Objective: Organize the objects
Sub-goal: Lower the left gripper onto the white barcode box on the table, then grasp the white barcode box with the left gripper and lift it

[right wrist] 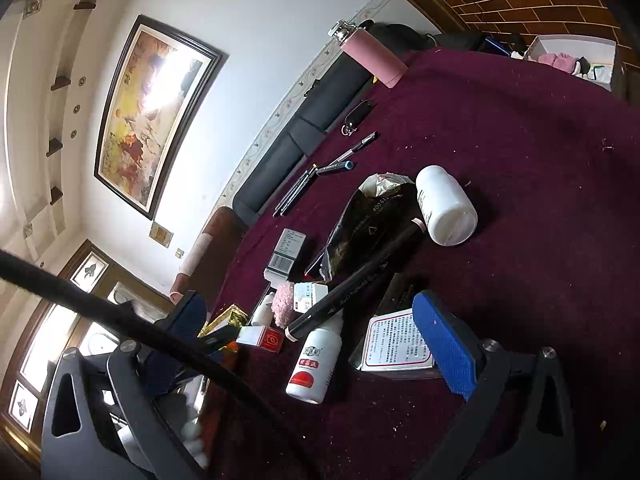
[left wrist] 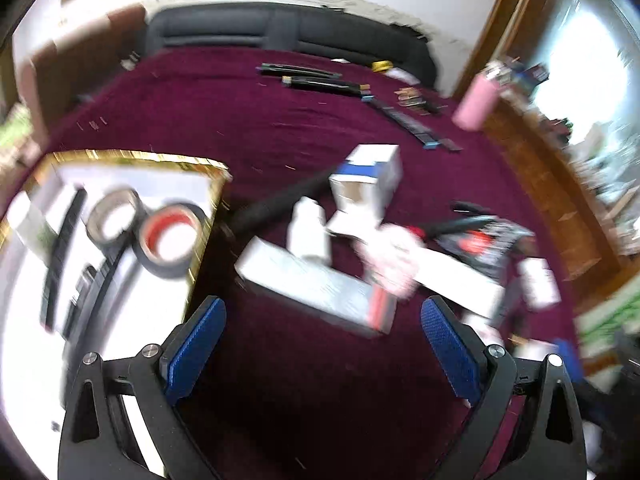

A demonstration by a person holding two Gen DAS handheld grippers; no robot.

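My left gripper (left wrist: 322, 344) and right gripper (right wrist: 316, 344) match: black angular frames, blue textured pads (left wrist: 196, 344) on the fingers, round silver screws at the joints (a black cable (right wrist: 120, 316) crosses the right one).

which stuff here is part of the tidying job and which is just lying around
Job:
gold-rimmed box holding two tape rolls
white jar
small white bottle
long black marker
black foil bag

Lying about:
pink flask
framed painting
black sofa
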